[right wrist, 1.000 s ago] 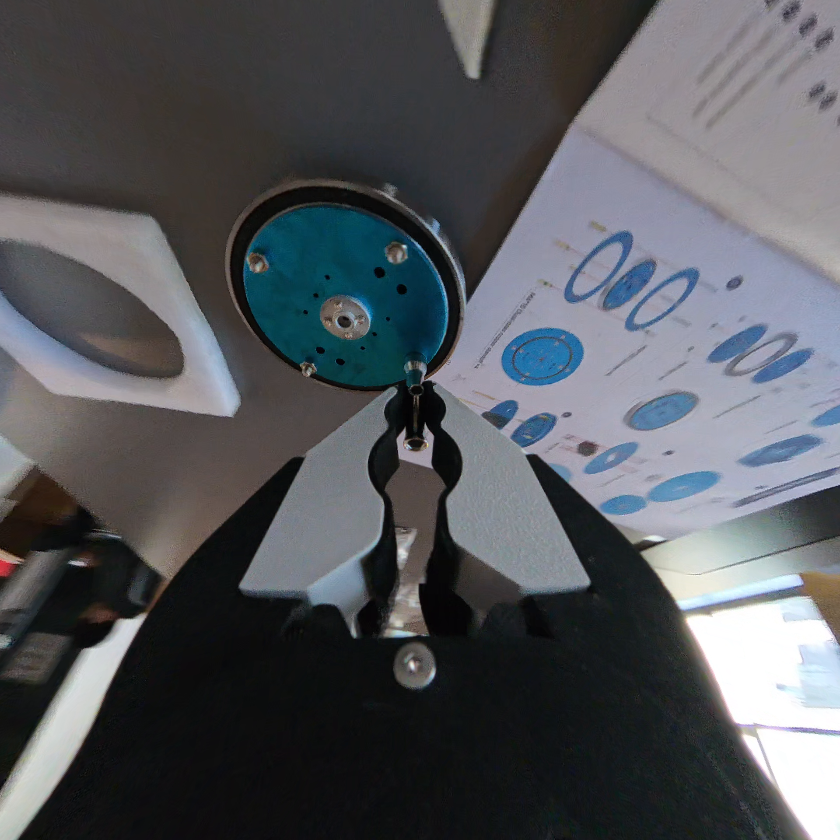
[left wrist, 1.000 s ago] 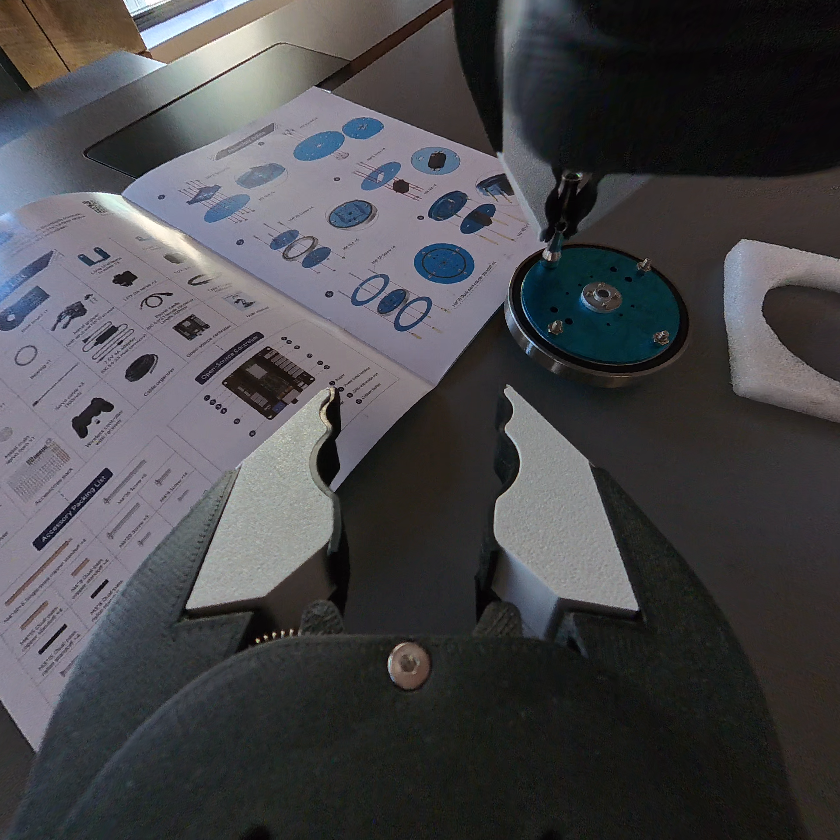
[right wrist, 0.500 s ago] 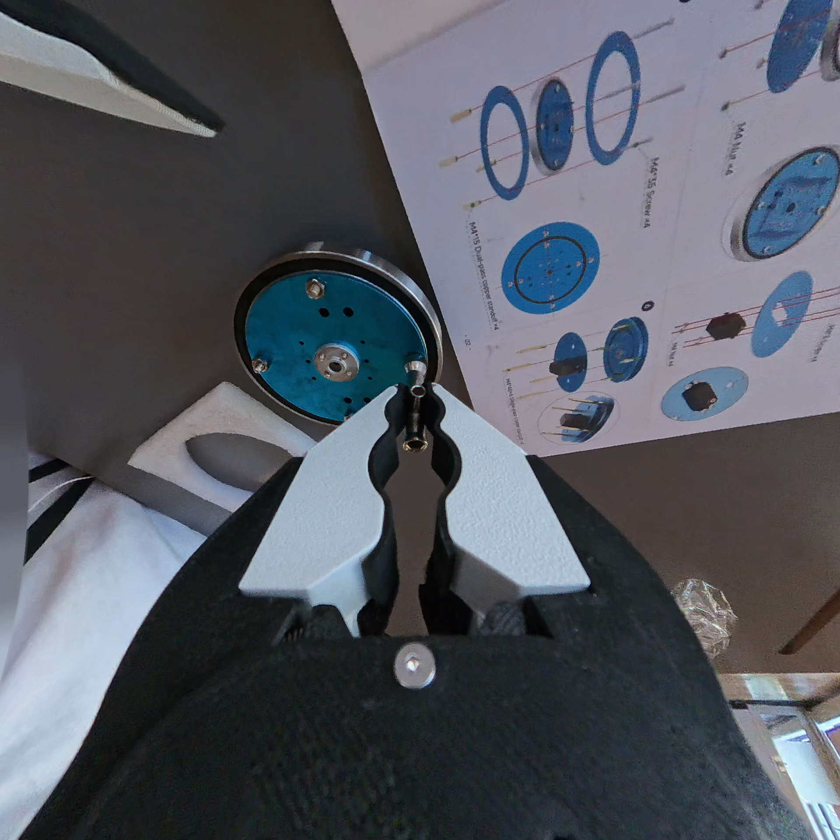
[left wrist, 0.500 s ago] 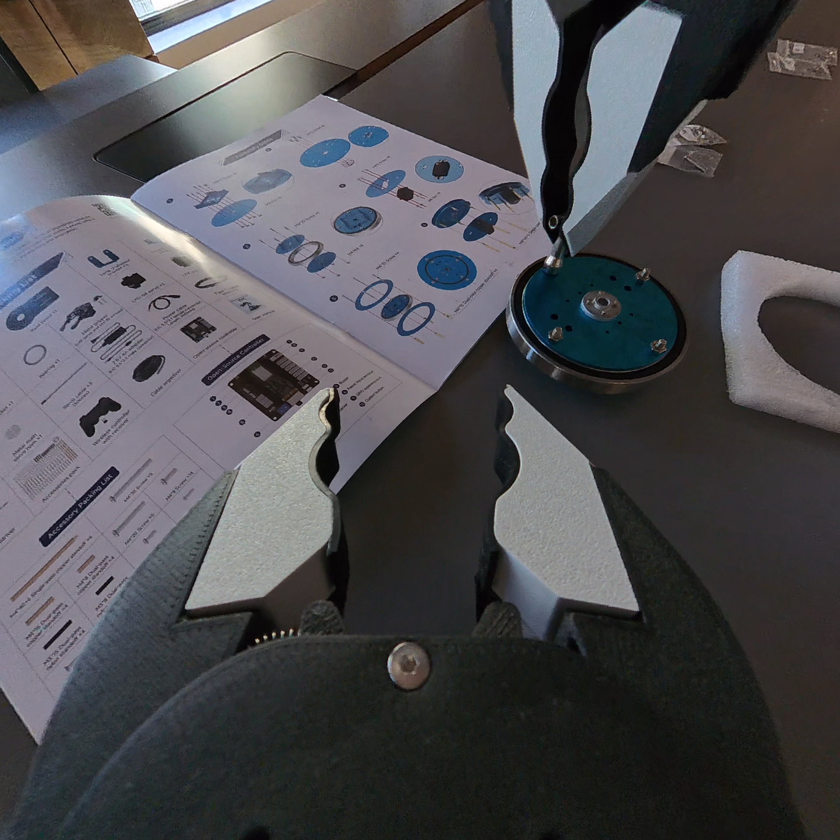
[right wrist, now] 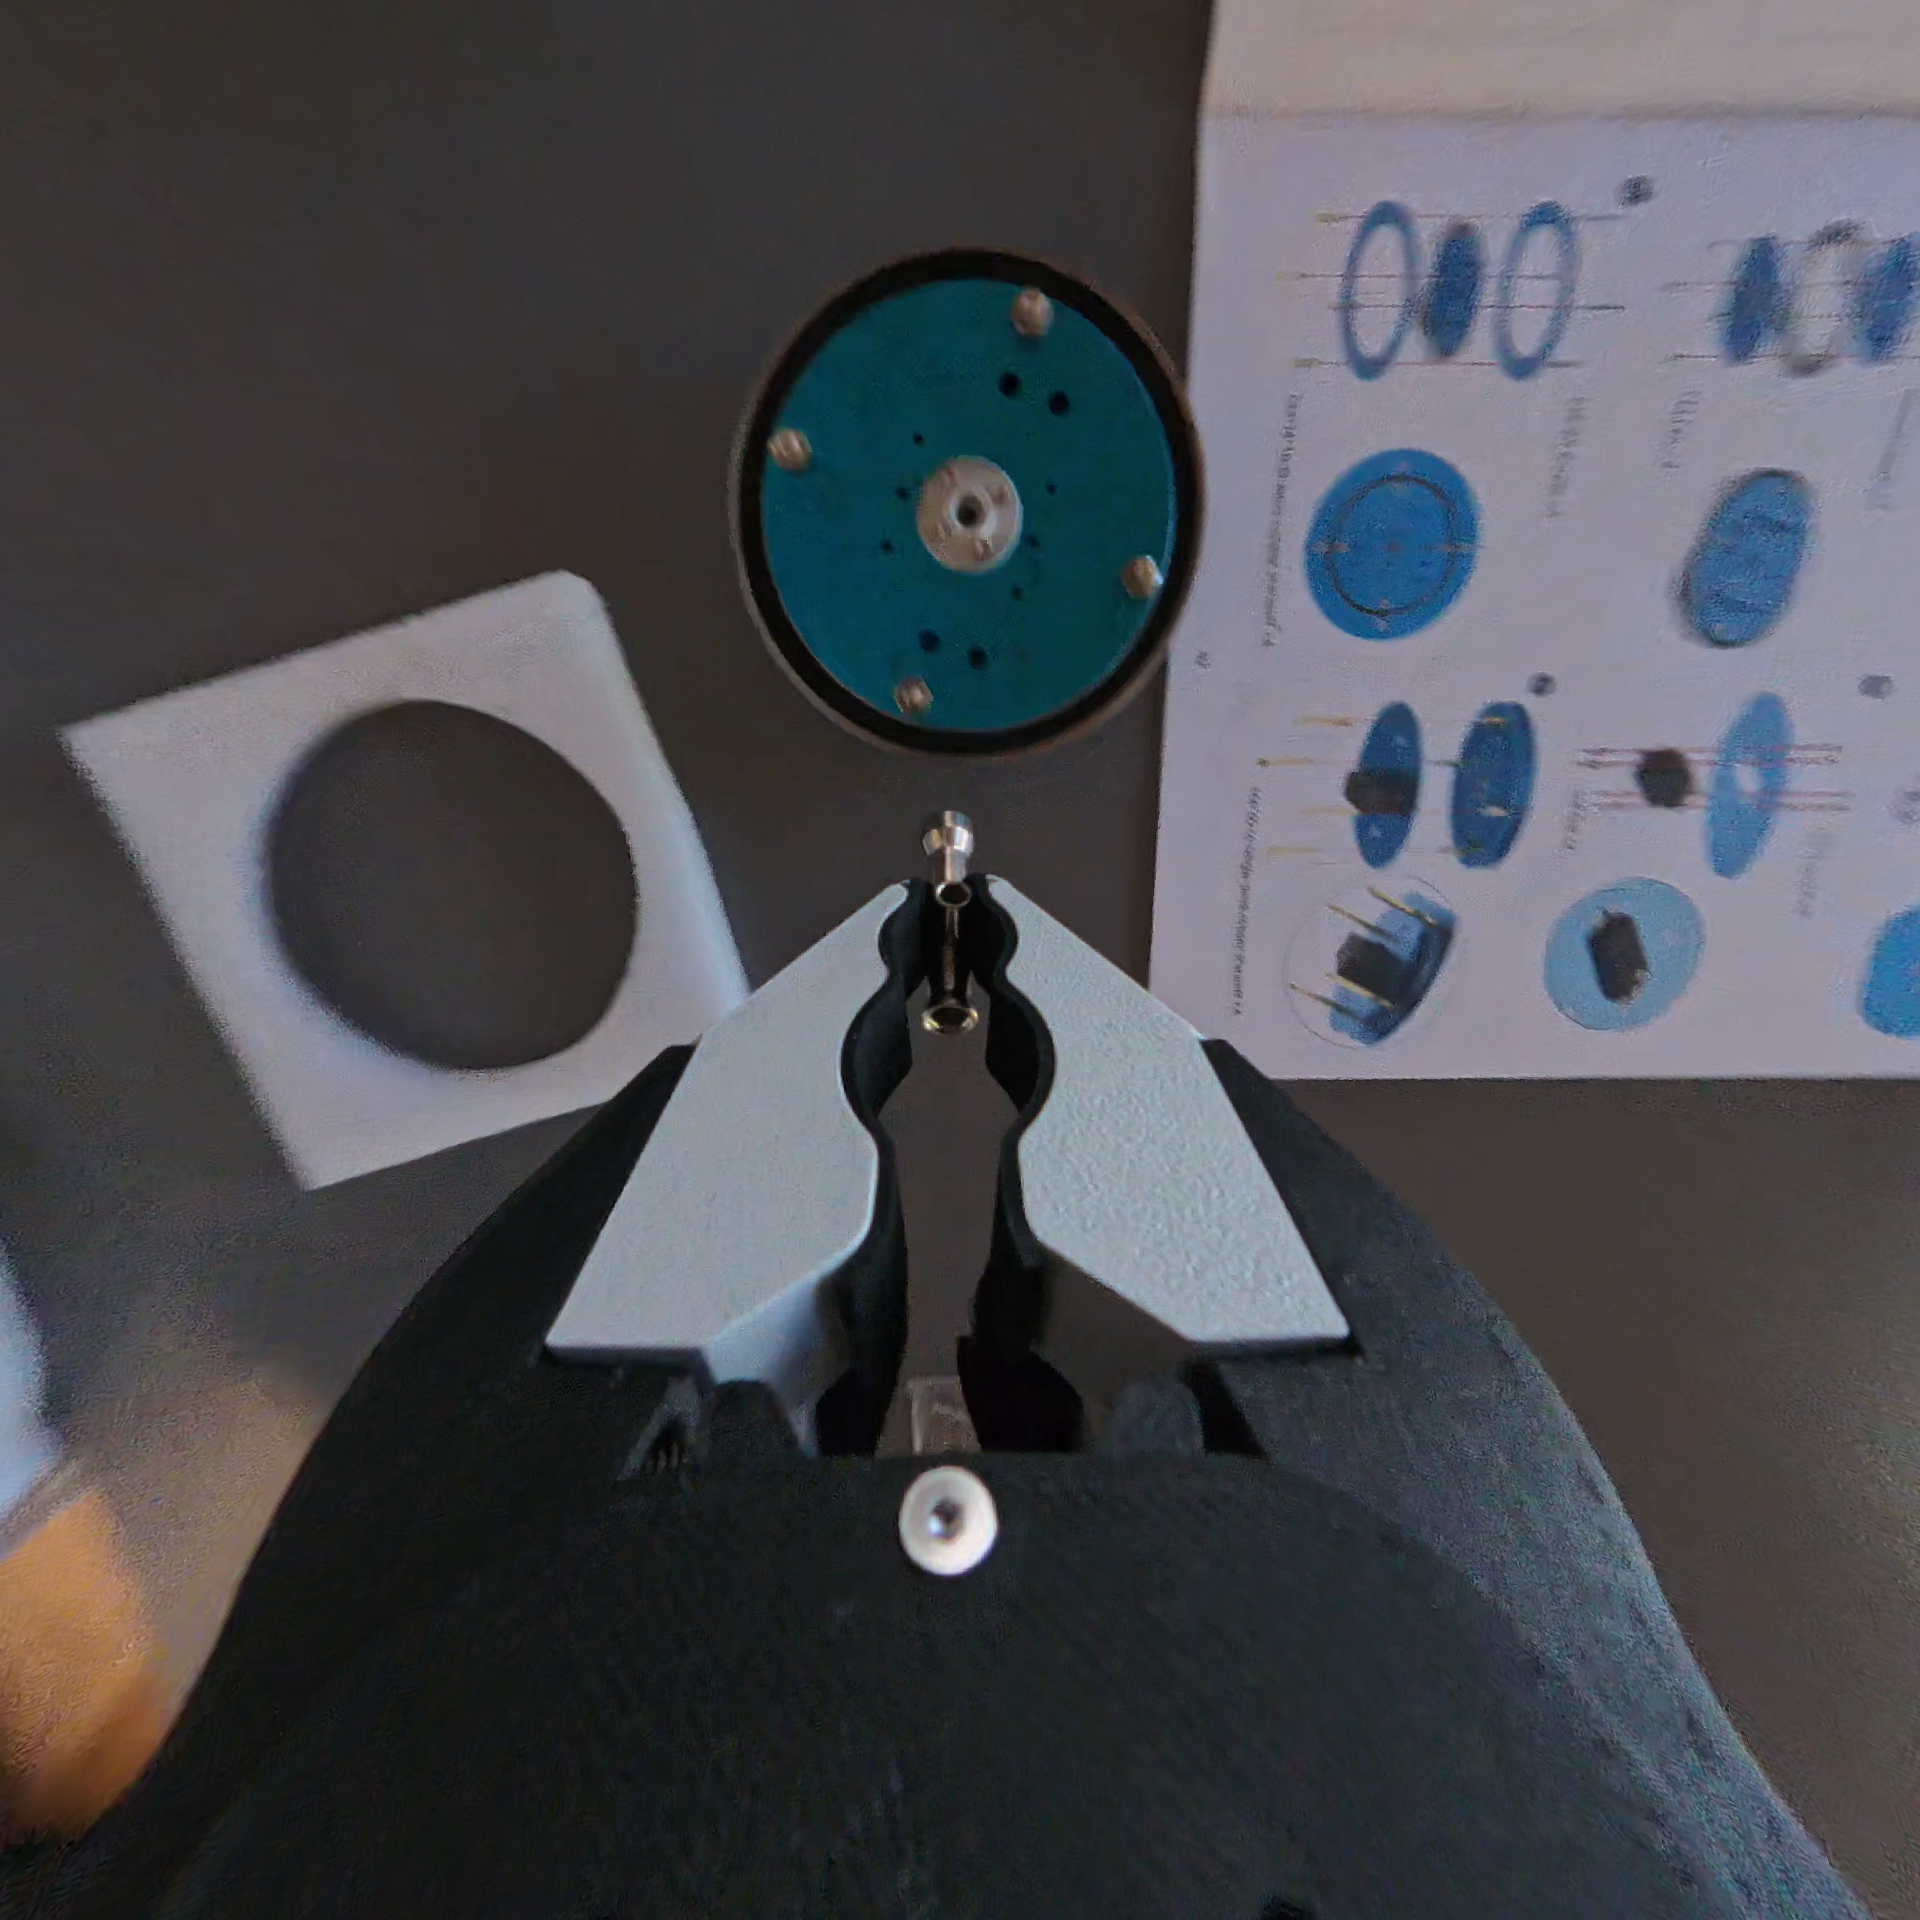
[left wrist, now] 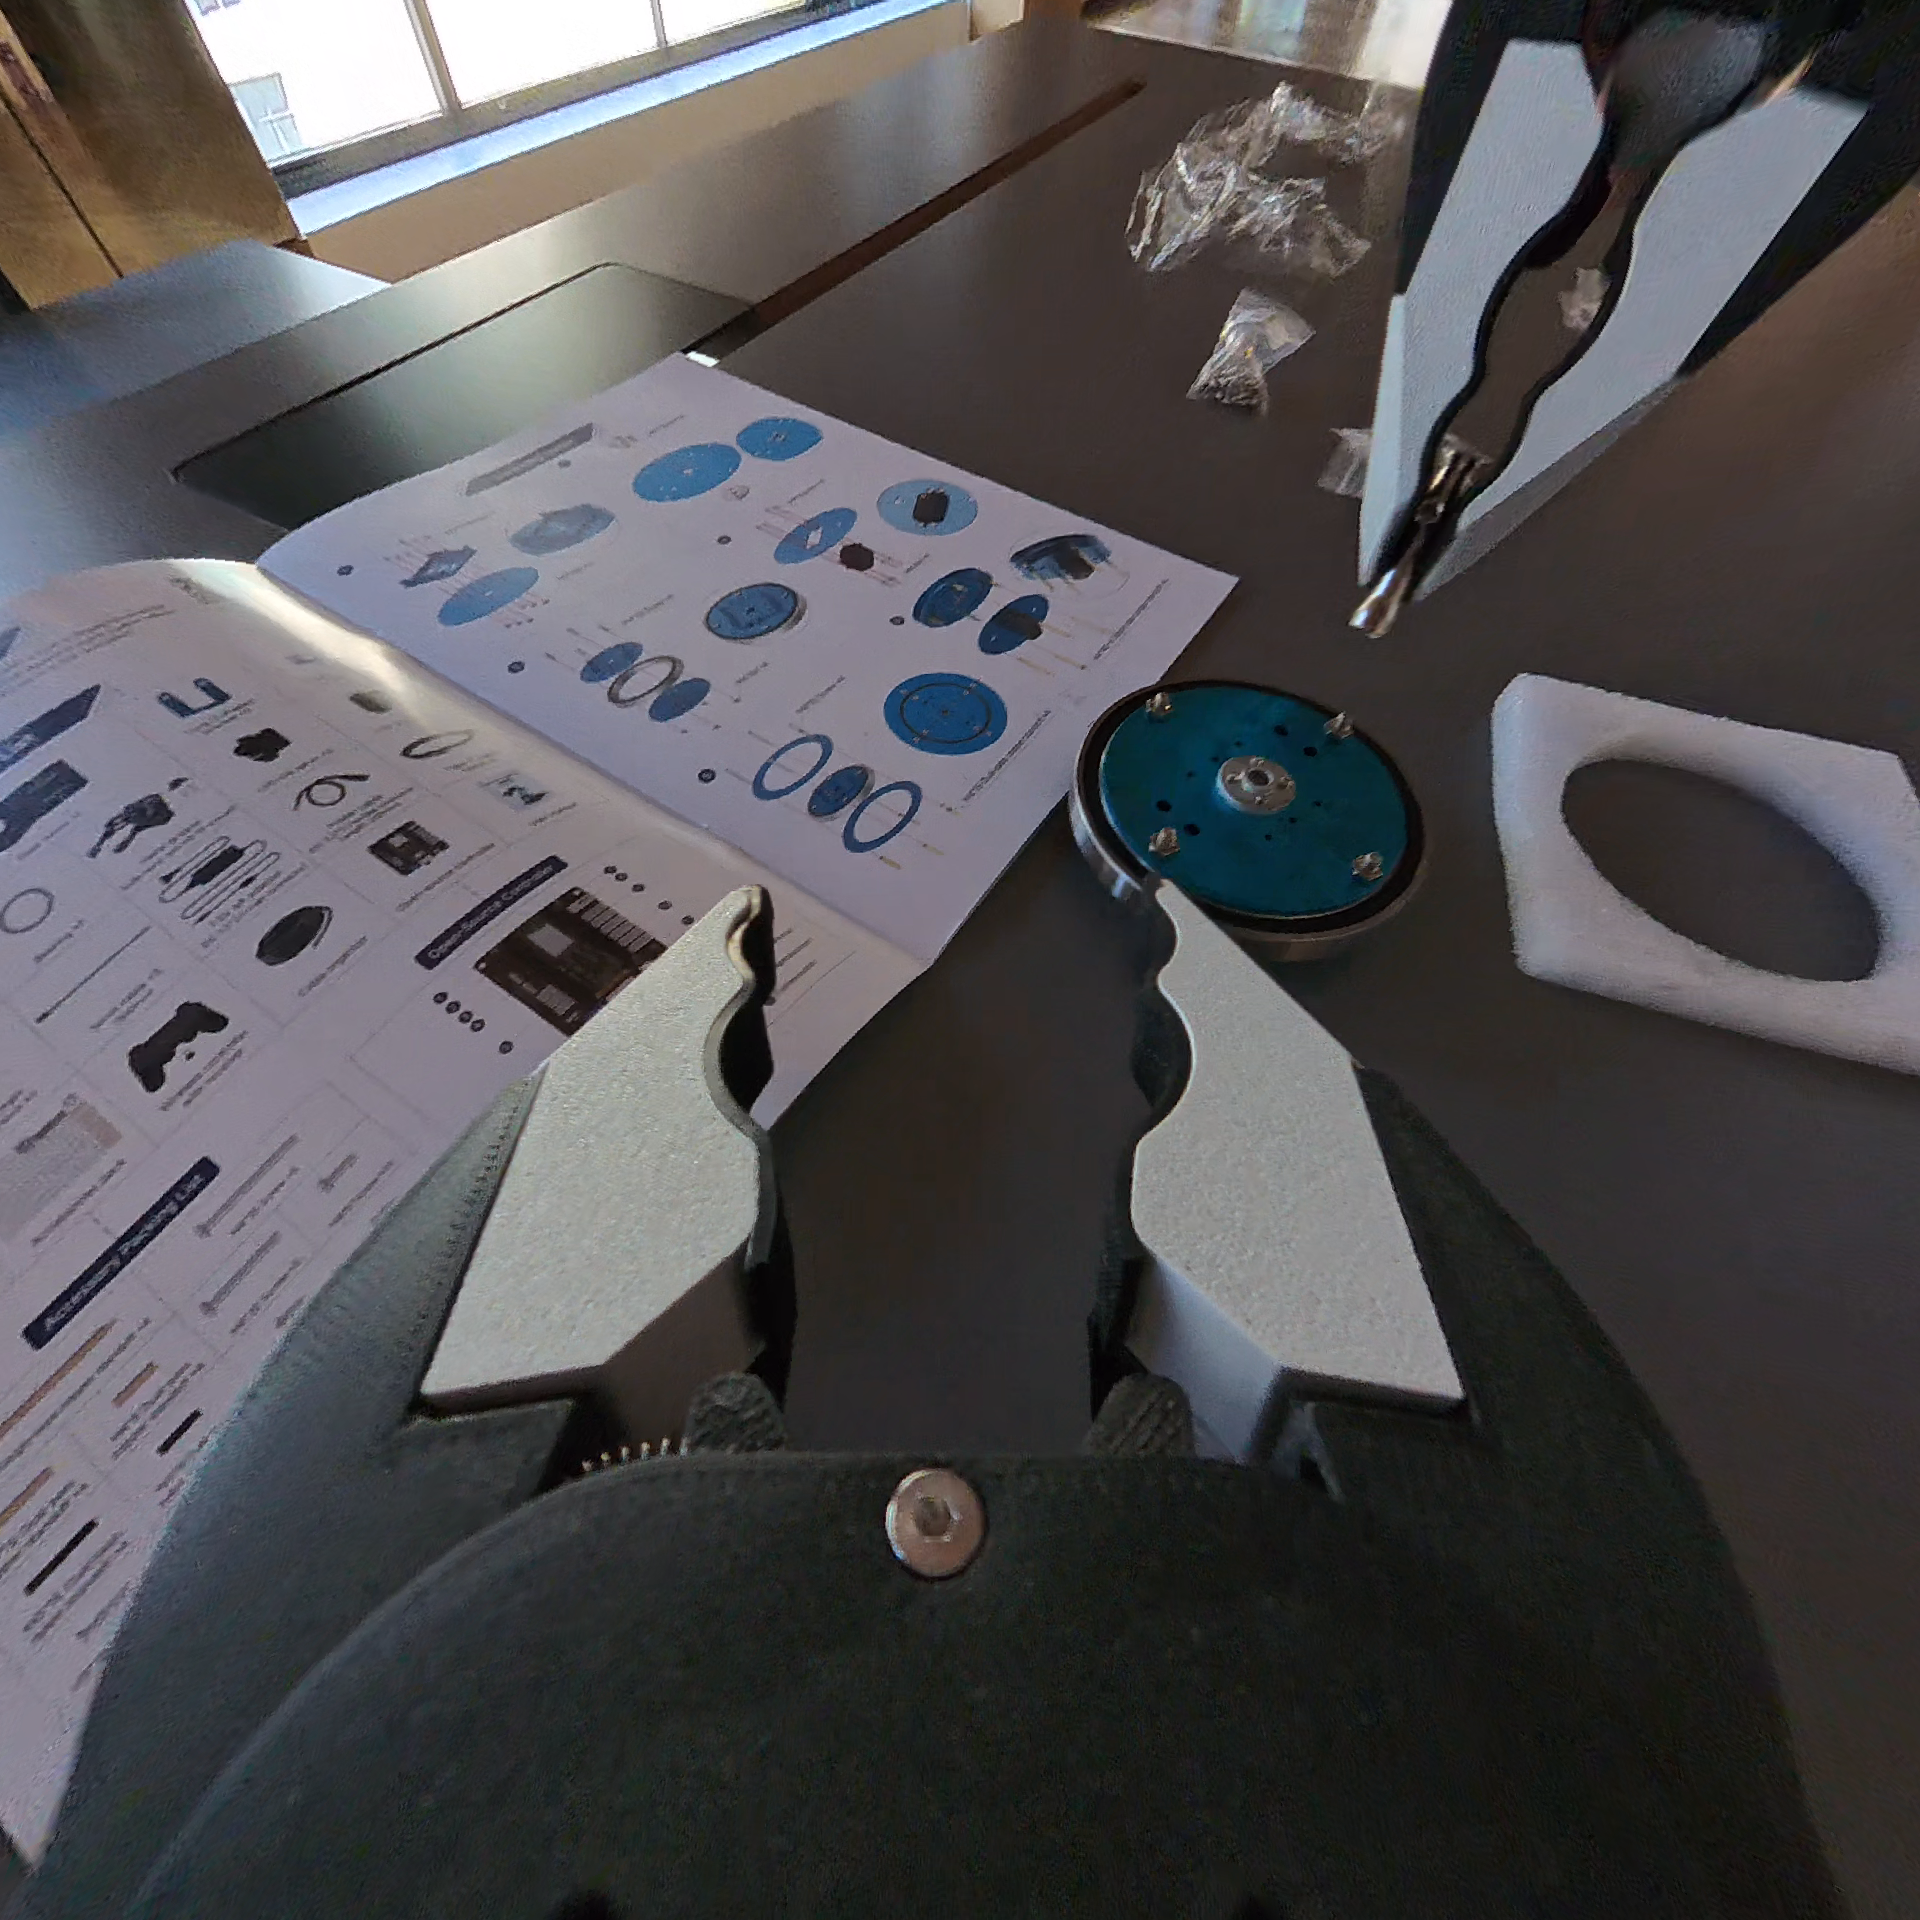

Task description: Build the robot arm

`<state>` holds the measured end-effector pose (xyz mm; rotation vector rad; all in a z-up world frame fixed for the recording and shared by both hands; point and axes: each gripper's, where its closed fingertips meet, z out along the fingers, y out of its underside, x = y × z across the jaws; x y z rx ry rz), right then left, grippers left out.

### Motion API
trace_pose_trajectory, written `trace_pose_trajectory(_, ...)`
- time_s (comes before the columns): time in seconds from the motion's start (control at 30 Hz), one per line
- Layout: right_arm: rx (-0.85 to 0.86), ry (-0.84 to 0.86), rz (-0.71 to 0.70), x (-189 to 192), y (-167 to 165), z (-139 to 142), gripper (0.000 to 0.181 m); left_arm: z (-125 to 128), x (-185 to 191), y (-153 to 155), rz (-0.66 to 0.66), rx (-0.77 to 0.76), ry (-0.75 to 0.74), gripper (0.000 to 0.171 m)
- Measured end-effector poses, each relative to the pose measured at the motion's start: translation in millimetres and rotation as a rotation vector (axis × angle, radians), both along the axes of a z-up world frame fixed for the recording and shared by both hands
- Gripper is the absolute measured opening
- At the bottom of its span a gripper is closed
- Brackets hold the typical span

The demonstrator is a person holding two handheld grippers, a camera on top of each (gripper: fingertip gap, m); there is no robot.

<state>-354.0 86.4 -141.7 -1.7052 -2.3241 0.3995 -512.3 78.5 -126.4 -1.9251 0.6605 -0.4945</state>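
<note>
A round blue disc in a metal ring (left wrist: pixel 1252 821) lies flat on the dark table, with small screws on its face and a silver hub in the middle; it also shows in the right wrist view (right wrist: pixel 966 499). My right gripper (right wrist: pixel 951 888) is shut on a small silver socket tool (right wrist: pixel 951 914) and holds it in the air above the disc, apart from it; the gripper (left wrist: pixel 1418 545) and the tool (left wrist: pixel 1387 597) also show in the left wrist view. My left gripper (left wrist: pixel 961 914) is open and empty, its right fingertip near the disc's front edge.
An open instruction booklet (left wrist: pixel 520 790) lies left of the disc. A white foam piece with a round hole (left wrist: pixel 1725 883) lies right of it. Crumpled clear plastic bags (left wrist: pixel 1247 197) lie at the far side of the table (left wrist: pixel 1558 1247). Tip to tip, the grippers are about 15 cm apart.
My right gripper has lifted the tool off the disc's screw and pulled away upward. My left gripper has moved closer to the disc and stays open.
</note>
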Motion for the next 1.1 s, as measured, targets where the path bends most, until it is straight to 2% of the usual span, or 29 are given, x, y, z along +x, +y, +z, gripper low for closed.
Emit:
trace_pose_trajectory(0.1, 0.098, 0.25, 0.012, 10.3, 3.3, -7.4, 0.006, 2.6, 10.2, -4.0, -0.035, -0.006, -0.024, 0.07)
trace_pose_trajectory(0.3, 0.098, 0.416, -0.122, 21.2, 15.4, -41.0, 0.007, -4.5, 37.0, -20.8, -0.142, -0.028, 0.074, 0.072)
trace_pose_trajectory(0.4, 0.058, 0.479, -0.112, 20.4, 12.3, -40.2, 0.007, -2.5, 47.4, -24.0, -0.153, -0.005, 0.136, 0.074)
trace_pose_trajectory(0.43, 0.057, 0.477, -0.115, 22.3, 13.8, -40.0, 0.012, -3.0, 49.9, -24.8, -0.149, 0.002, 0.164, 0.075)
trace_pose_trajectory(0.53, 0.034, 0.501, -0.145, 26.5, 16.7, -36.8, 0.04, -10.6, 59.1, -35.2, -0.149, -0.012, 0.213, 0.075)
trace_pose_trajectory(0.57, 0.041, 0.512, -0.142, 28.0, 15.9, -32.5, 0.049, -13.7, 57.5, -34.9, -0.124, 0.009, 0.246, 0.073)
trace_pose_trajectory(0.63, 0.049, 0.63, -0.131, 21.1, 6.6, -3.7, 0.052, -16.2, 59.7, -36.1, -0.11, 0.056, 0.252, 0.073)
trace_pose_trajectory(0.7, -0.034, 0.806, -0.082, 1.5, -22.9, 34.2, 0.052, -19.3, 64.6, -38.1, -0.113, 0.046, 0.205, 0.078)
trace_pose_trajectory(0.73, -0.064, 0.858, -0.055, -11.0, -37.5, 43.6, 0.051, -23.1, 66.5, -39.6, -0.125, 0.029, 0.206, 0.077)
trace_pose_trajectory(0.77, -0.073, 0.866, -0.017, -24.2, -50.9, 42.8, 0.052, -27.4, 66.3, -38.9, -0.125, 0.027, 0.235, 0.077)
trace_pose_trajectory(0.83, -0.02, 0.767, 0.056, -46.9, -66.9, 20.5, 0.052, -32.9, 68.7, -35.7, -0.12, 0.06, 0.279, 0.076)
trace_pose_trajectory(0.9, 0.069, 0.702, 0.059, -60.5, -63.5, 2.4, 0.048, -31.5, 72.6, -29.8, -0.097, 0.095, 0.289, 0.076)
trace_pose_trajectory(0.97, 0.012, 0.675, 0.017, -66.3, -64.3, -6.1, 0.043, -31.6, 79.9, -26.9, -0.095, 0.093, 0.267, 0.077)
trace_pose_trajectory(1.03, -0.016, 0.613, -0.014, -65.7, -61.8, -14.5, 0.042, -36.9, 80.5, -24.0, -0.088, 0.084, 0.308, 0.082)
trace_pose_trajectory(1.1, -0.008, 0.607, -0.014, -65.3, -61.0, -18.0, 0.033, -39.3, 81.5, -24.1, -0.09, 0.081, 0.325, 0.079)
